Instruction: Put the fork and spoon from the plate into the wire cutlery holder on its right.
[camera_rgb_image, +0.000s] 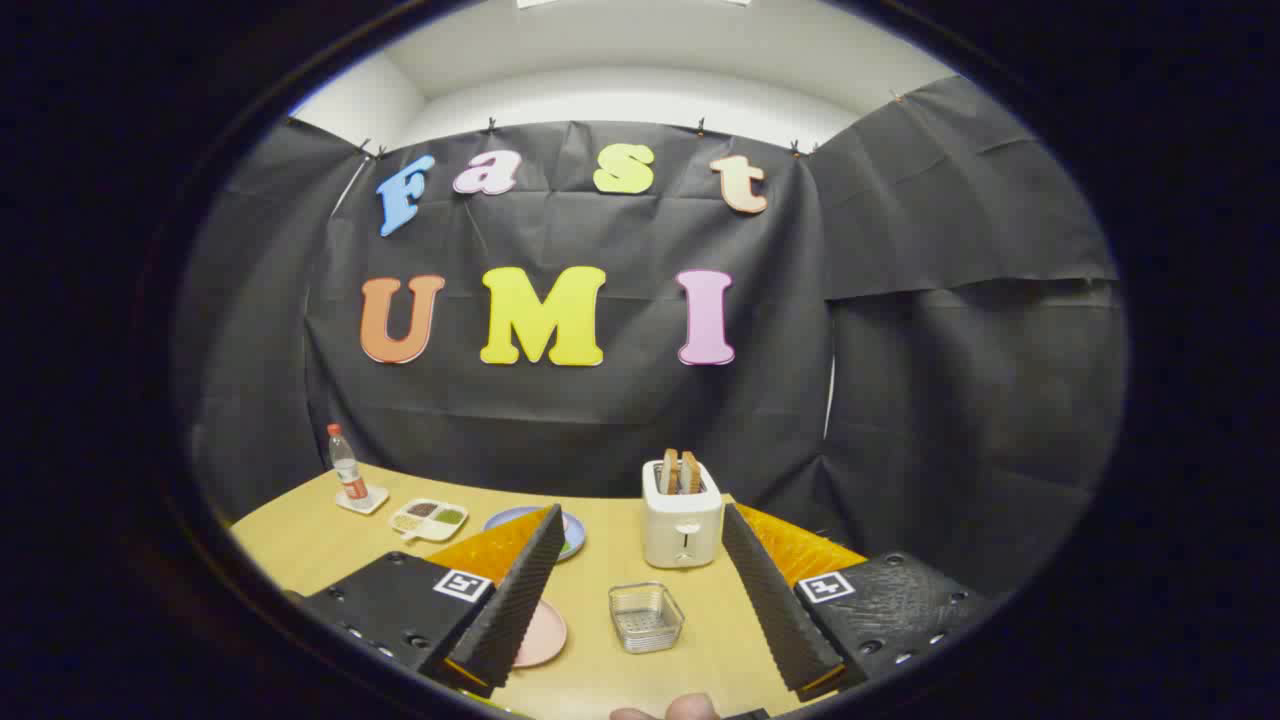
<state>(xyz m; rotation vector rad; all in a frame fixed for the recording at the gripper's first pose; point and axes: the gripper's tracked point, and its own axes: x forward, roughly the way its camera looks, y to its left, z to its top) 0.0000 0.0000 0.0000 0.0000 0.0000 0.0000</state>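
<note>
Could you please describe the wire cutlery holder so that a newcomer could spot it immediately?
On the yellow table, find the white toaster. The wire cutlery holder sits just in front of it, between the open gripper's fingers. It alone is see-through silver mesh, square and empty.

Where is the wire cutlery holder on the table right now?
In the gripper view, the wire cutlery holder sits on the wooden table between the open hand-held gripper's fingers, in front of the white toaster, right of the pink plate.
</note>
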